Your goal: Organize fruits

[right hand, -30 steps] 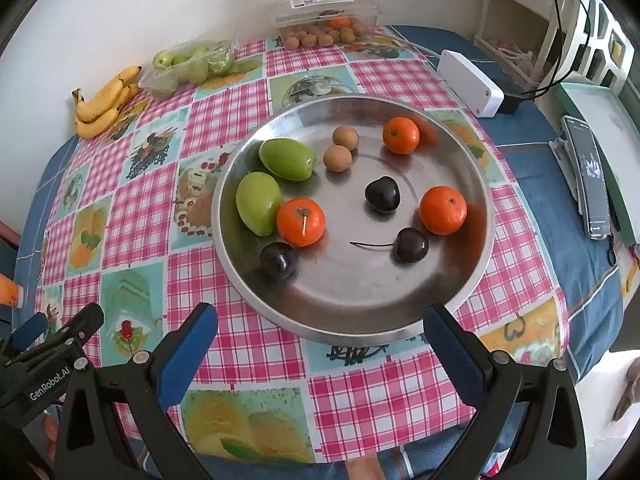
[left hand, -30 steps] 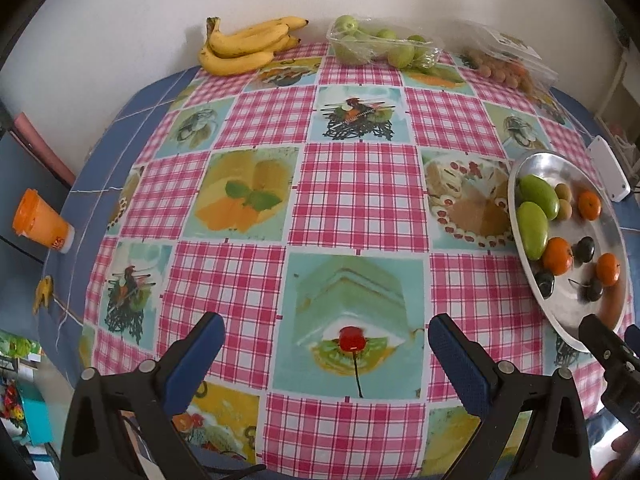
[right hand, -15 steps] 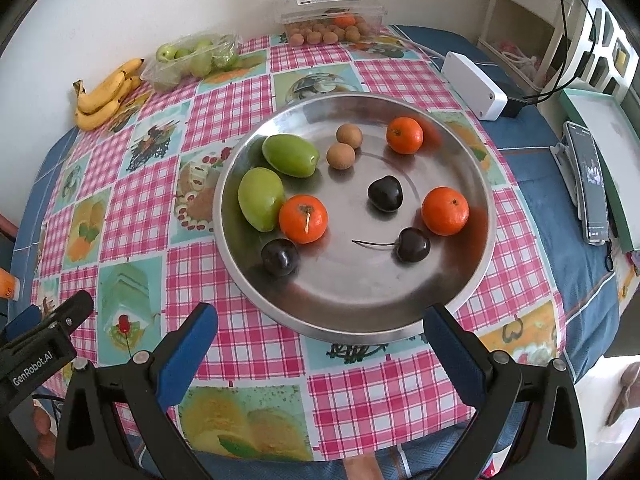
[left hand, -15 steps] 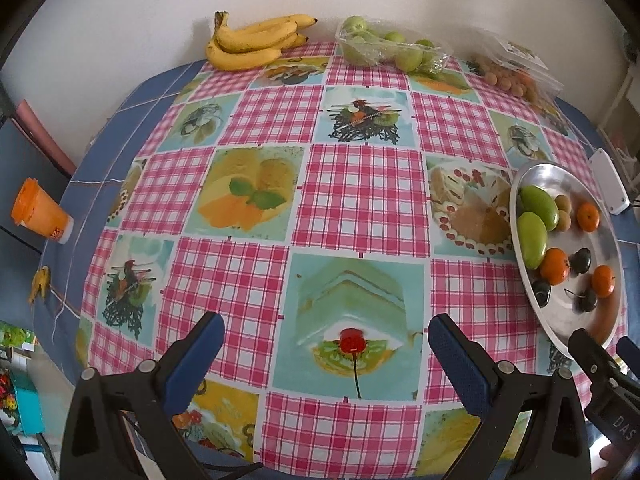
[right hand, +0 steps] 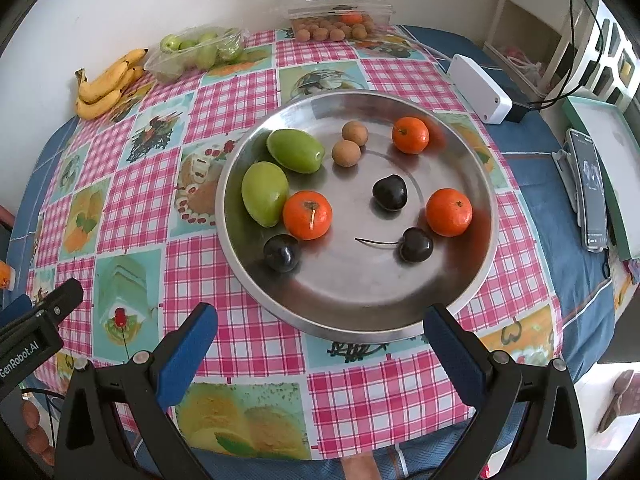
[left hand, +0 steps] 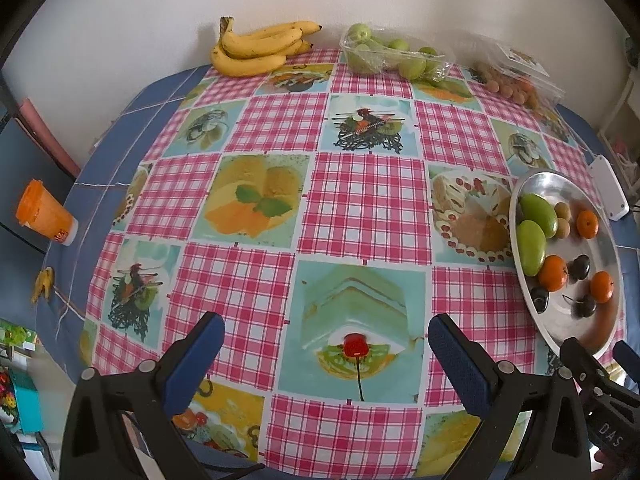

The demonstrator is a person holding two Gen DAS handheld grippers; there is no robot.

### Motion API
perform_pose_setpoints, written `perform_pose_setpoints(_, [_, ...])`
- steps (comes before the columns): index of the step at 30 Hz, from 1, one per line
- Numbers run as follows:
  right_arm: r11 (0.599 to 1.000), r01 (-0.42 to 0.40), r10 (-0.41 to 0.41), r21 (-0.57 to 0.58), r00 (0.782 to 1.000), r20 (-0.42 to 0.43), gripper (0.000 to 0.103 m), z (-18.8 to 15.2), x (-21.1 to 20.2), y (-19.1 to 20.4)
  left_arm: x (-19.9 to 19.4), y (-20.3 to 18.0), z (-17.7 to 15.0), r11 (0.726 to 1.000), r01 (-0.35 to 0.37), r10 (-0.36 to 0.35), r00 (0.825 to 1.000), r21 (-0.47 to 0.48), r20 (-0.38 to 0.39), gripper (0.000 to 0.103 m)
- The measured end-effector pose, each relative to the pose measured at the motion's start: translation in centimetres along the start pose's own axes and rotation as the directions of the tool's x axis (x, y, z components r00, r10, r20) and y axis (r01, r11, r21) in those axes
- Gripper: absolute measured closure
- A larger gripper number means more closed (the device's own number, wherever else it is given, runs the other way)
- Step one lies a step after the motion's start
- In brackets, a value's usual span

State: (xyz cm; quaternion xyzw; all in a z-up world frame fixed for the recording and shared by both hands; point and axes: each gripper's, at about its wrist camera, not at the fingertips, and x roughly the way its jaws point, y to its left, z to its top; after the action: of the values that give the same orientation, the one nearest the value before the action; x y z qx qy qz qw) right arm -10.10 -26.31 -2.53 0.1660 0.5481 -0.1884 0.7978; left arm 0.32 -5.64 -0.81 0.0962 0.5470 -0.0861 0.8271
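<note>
Right gripper (right hand: 320,340) stands wide and empty before the tray (right hand: 360,312); left gripper (left hand: 326,352) likewise. Fruit lies mixed there: the operator should straddle one orange (right hand: 307,215), then close gently

The tablecloth (right hand: 248,336) is pink-and-white gingham squares alternating with pale turquoise panels printed with desserts, over a blue cloth (right hand: 560,216) with thin pale lines. The round tray (right hand: 360,312) is plain silver metal; on it lie two green fruits (right hand: 264,192), three bright orange mandarins (right hand: 307,215), three near-black cherries (right hand: 389,193) and two tan-brown longans (right hand: 346,153). By the white wall are yellow bananas (left hand: 256,46) with dark tips. Both grippers have black frames and blue pads (right hand: 186,356).
</note>
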Motion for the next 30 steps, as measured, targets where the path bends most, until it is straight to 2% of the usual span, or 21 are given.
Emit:
perform_pose_setpoints(15, [1.0, 0.009, -0.009, 0.018, 1.0, -0.007, 0.001, -0.02, -0.02, -0.26, 0.39, -0.06, -0.13, 1.0, -0.012, 0.012, 1.0, 0.011, -0.017, 0.0])
perform_pose_setpoints(30, [1.0, 0.009, -0.009, 0.017, 1.0, -0.007, 0.001, -0.01, 0.0, -0.33, 0.15, -0.31, -0.28, 0.999, -0.023, 0.022, 1.0, 0.035, 0.01, 0.0])
